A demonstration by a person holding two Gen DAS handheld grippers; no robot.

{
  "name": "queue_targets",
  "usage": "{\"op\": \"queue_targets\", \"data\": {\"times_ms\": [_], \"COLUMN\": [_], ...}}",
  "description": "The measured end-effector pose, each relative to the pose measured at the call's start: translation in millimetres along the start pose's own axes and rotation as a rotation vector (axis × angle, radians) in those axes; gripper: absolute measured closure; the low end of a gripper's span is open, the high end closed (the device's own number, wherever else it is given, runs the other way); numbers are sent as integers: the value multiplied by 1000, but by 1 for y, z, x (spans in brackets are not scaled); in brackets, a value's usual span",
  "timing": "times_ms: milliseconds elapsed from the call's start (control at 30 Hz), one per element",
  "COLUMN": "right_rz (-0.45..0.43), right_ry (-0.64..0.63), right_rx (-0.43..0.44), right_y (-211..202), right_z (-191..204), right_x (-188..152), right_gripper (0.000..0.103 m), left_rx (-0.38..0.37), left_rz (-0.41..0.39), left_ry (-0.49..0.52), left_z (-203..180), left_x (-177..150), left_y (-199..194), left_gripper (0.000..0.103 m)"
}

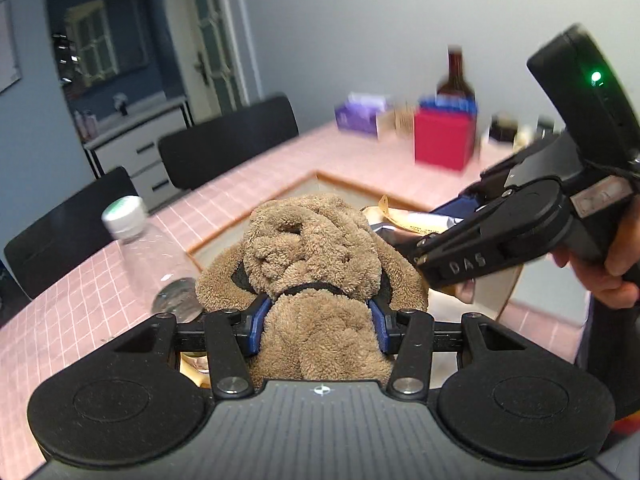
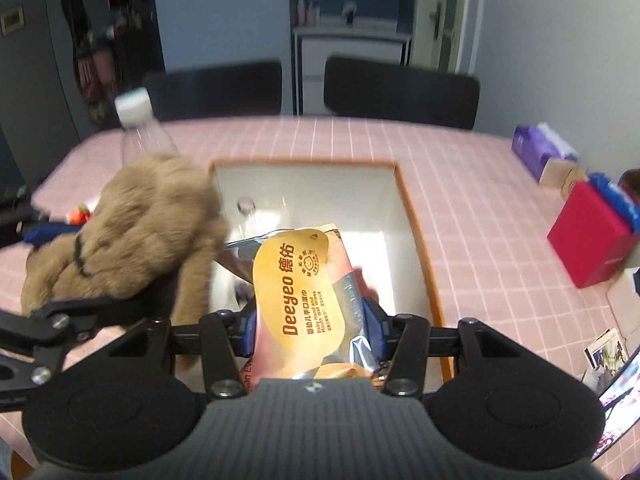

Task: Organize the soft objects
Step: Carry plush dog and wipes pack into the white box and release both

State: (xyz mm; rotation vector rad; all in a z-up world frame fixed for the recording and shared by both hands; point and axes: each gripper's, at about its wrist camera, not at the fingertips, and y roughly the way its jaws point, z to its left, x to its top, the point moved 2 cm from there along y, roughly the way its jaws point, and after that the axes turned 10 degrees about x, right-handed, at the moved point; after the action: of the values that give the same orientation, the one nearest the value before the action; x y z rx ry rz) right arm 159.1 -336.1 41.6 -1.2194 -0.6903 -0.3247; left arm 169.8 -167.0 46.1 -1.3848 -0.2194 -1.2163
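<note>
- Above the pink tiled table (image 2: pixel 472 216), the left gripper (image 1: pixel 318 322) is clamped on a tan plush toy (image 1: pixel 316 264); its blue pads (image 1: pixel 256 324) press into the toy's sides just below a dark collar band
- In the right wrist view the plush toy (image 2: pixel 132 232) hangs at the left rim of a white box (image 2: pixel 416 240) with an orange-brown edge, its fur overlapping that near-left corner
- The right gripper (image 2: pixel 312 330) is closed on a pack of baby wipes (image 2: pixel 296 288) with a yellow "Deeyeo" label; the pack sits over the near half of the box opening
- Inside the box the far wall and far floor show bare white; a clear bottle lies in it near the left wall, partly hidden
- The two grippers are near each other: in the left wrist view the right gripper (image 1: pixel 424 258) sits just beside the toy's right side, and I cannot tell whether they touch
- A capped clear bottle (image 2: pixel 140 128) stands on the table just behind the toy, beyond the box's far-left corner
- Right of the box, open tile runs to a red box (image 2: pixel 588 236) and a purple tissue pack (image 2: pixel 540 152) near the table's right edge
- Two black chairs (image 2: pixel 400 92) stand at the far table edge
</note>
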Motion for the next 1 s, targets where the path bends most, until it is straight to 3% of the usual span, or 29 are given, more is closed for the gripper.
{"op": "queue_targets", "data": {"times_ms": [100,300,633,1000], "right_rz": [55,103,171,237], "right_ry": [-19,-118,-332,-340], "right_rx": [2,-67,-113,-99], "right_y": [15,38,95,132], "right_z": [-5,-15,-28,-43], "right_x": [-5,5,28,40], "right_gripper": [53,53,52,50], "left_rx": [-6,59,40,35], "left_rz": [69,136,239,299], "left_ry": [76,222,303,332], "left_z": [-11,-32,-32,-28], "left_x": [2,4,9,1], "left_y": [23,57,87,125], "left_gripper": [47,47,44,35]}}
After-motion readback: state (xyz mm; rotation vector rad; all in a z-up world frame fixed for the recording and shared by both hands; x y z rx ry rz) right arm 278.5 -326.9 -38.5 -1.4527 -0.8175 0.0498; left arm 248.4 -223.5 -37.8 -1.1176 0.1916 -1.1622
